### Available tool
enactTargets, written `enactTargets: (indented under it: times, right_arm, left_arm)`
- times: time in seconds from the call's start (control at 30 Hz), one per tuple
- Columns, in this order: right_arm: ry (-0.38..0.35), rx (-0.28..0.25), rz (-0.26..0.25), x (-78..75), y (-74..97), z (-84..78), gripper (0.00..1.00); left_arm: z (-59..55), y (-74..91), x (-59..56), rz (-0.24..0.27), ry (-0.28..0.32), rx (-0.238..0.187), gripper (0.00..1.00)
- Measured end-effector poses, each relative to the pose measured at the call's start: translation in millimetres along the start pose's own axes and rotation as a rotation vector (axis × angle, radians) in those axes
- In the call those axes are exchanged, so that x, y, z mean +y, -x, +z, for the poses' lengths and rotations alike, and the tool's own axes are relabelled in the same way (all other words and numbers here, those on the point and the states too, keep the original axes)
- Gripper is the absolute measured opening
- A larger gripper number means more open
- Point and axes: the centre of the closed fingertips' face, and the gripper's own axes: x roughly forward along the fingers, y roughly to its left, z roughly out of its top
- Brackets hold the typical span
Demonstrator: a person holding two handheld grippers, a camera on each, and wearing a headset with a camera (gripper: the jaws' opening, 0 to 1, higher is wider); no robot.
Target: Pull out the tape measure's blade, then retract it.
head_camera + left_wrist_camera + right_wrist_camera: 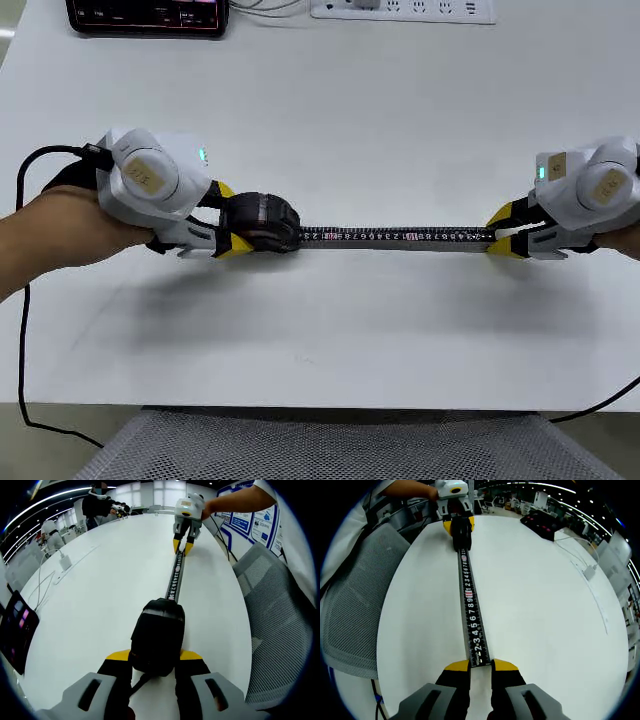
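- Two grippers span your white desk (330, 120): your left gripper (232, 218) has its jaws clenched on the rounded black case of the tape measure (265, 221).
- Your right gripper (503, 231) pinches in its jaws the tip of the blade (400, 236), a flat dark strip with pale numerals, stretched straight between them.

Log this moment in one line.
left gripper shut on tape measure case | right gripper shut on blade tip | blade extended, not retracted
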Motion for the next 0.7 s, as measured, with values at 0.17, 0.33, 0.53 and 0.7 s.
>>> enactTargets:
  times: [0.17, 0.33, 0.53, 0.7]
  right_arm:
    - [-0.013, -0.007, 0.003, 0.1, 0.7, 0.7, 0.12]
    - [-0.031, -0.009, 0.004, 0.8, 0.9, 2.1, 0.17]
    - [-0.045, -0.010, 0.002, 0.3, 0.5, 2.5, 0.20]
    - [-0.053, -0.017, -0.005, -0.8, 2.7, 3.2, 0.20]
  left_arm:
    - [0.1, 0.2, 0.0, 0.001, 0.003, 0.002, 0.28]
    - [-0.1, 0.5, 0.5, 0.007, 0.007, 0.003, 0.29]
    - [2.9, 0.8, 1.0, 0.006, 0.011, -0.009, 0.36]
    - [4.1, 1.9, 1.5, 0.005, 0.005, -0.015, 0.35]
